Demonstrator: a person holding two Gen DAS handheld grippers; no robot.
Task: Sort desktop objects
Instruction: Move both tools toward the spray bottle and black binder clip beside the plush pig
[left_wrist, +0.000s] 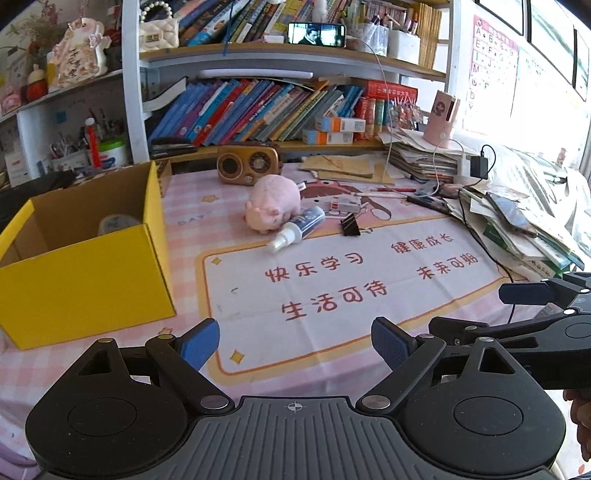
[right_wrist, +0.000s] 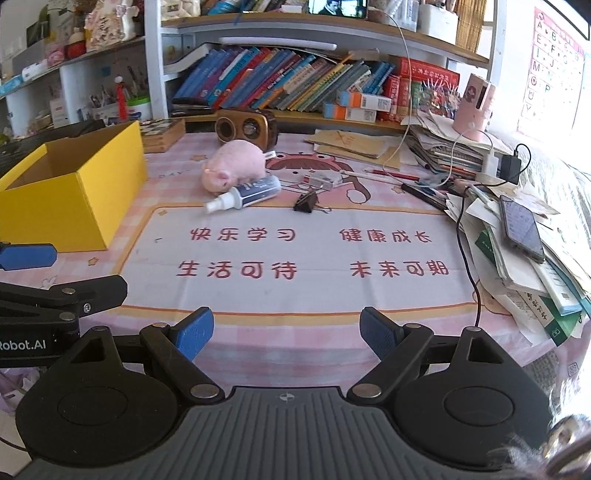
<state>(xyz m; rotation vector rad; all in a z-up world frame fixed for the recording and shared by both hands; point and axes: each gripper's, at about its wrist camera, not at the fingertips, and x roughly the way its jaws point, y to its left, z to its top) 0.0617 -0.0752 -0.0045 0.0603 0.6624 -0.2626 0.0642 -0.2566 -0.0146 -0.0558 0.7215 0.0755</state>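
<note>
Both the left gripper (left_wrist: 293, 345) and right gripper (right_wrist: 286, 334) hover spread and empty; the spray bottle (right_wrist: 245, 194) lies ahead beside the plush pig (right_wrist: 234, 166), nozzle toward the yellow box (right_wrist: 74, 192), seemingly nearer the left

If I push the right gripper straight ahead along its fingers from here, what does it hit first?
Probably nothing soon: the right gripper is open over bare printed desk mat. Further along that line lie the binder clip and spray bottle; the clip seems nearest the axis, but fisheye depth is unclear.
</note>
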